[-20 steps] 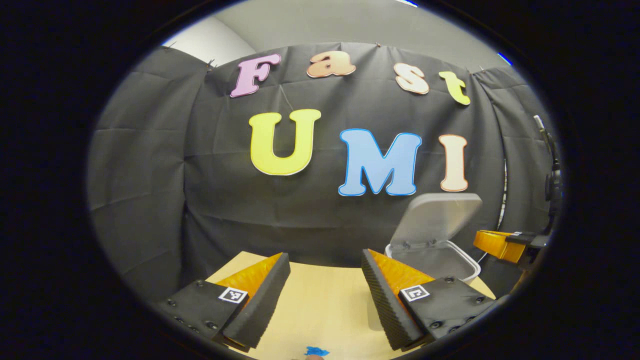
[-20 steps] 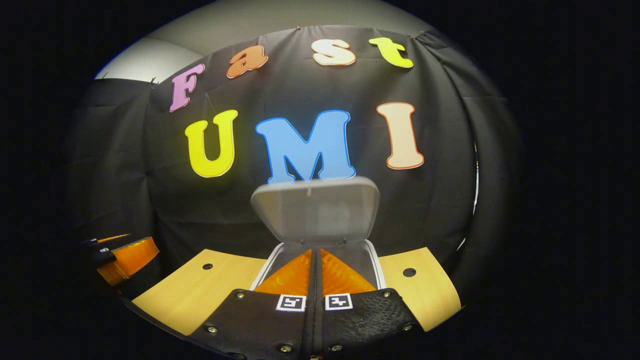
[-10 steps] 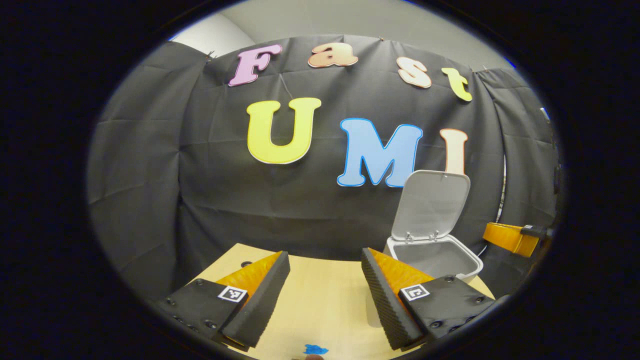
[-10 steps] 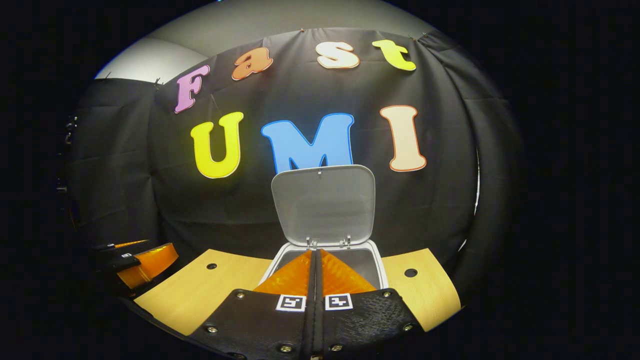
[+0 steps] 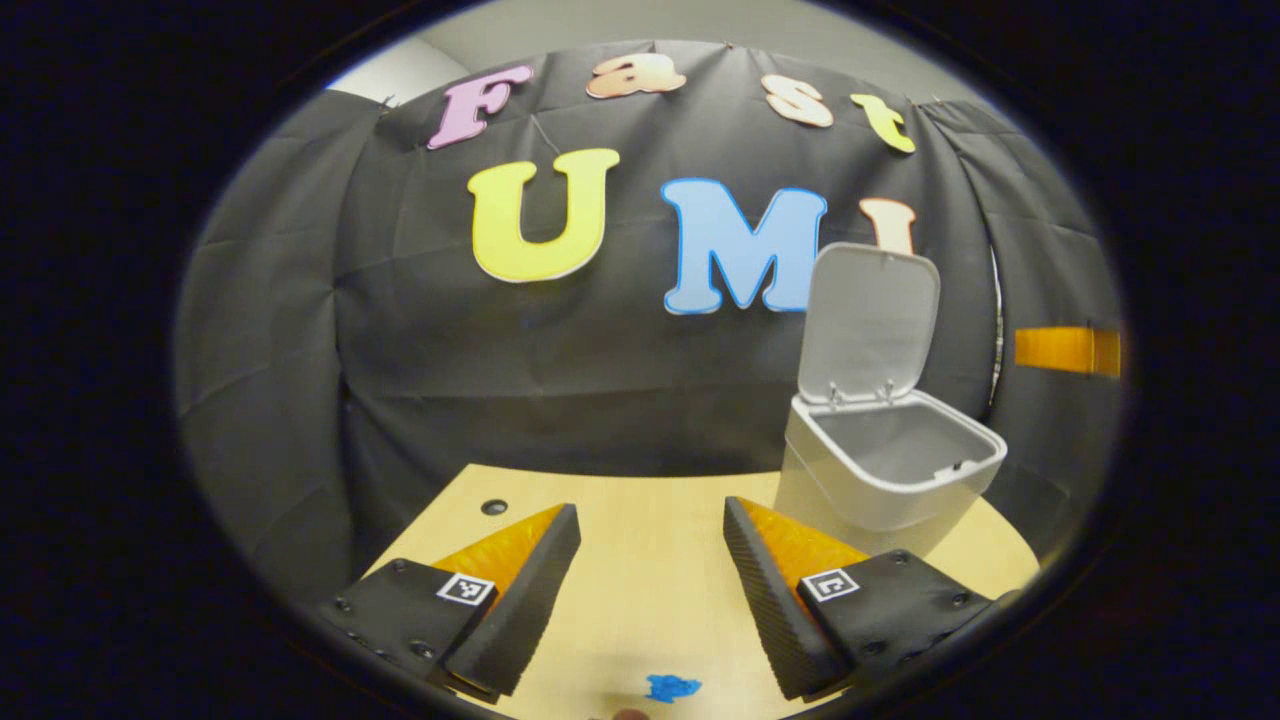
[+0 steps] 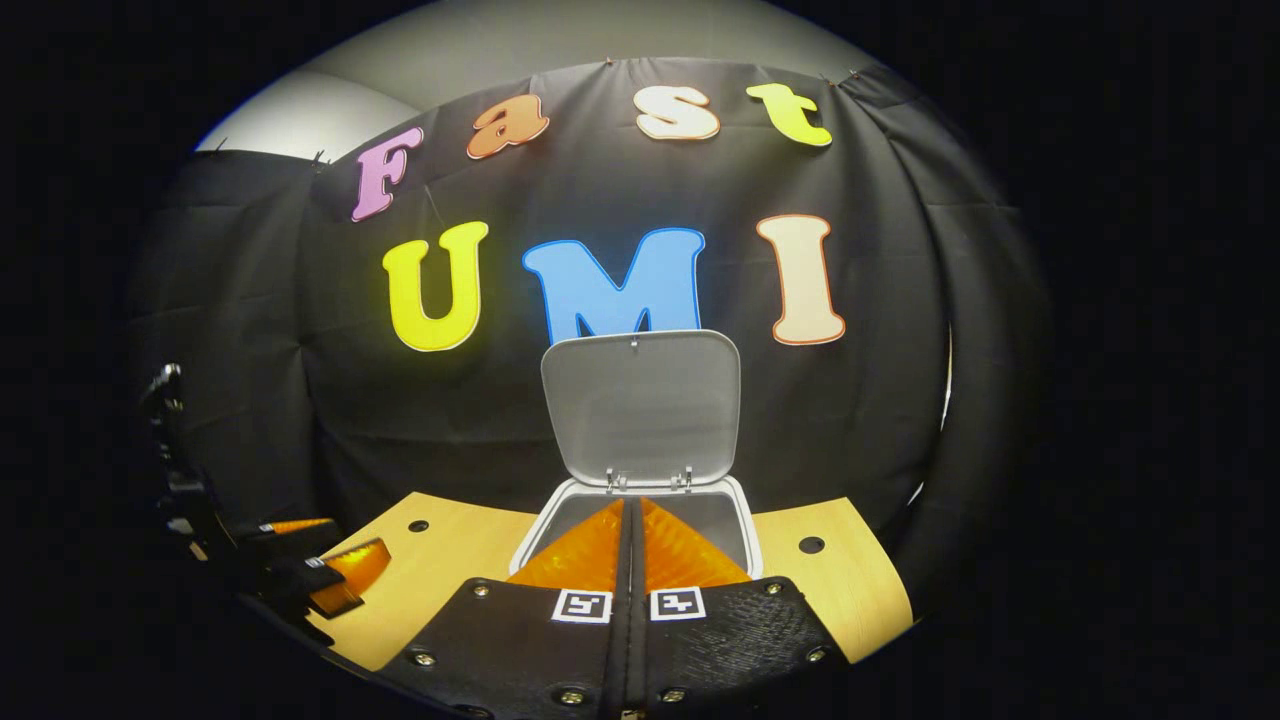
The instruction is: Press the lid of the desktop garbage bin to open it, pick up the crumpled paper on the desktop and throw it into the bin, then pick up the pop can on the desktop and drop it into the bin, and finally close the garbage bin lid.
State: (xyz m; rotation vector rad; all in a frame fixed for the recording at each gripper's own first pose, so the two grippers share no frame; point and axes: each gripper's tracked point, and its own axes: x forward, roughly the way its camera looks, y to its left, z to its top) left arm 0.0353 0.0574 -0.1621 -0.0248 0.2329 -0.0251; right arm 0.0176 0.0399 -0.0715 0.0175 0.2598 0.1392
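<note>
The bin [image 5: 890,470] sits far right on the tabletop [image 5: 650,600], its lid [image 6: 640,405] standing up. The left tongs [image 5: 650,570] are wide and empty. The right tongs [image 6: 630,560] are pinched together. Next, go slowly down to the paper.

One garbage bin [image 5: 880,480], one raised lid [image 5: 868,320], one table [image 5: 640,590], one blue scrap [image 5: 671,687], two grippers [image 5: 650,520] [image 6: 630,510]

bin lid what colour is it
Light grey, like the bin itself; the raised lid shows best in the right gripper view.
</note>
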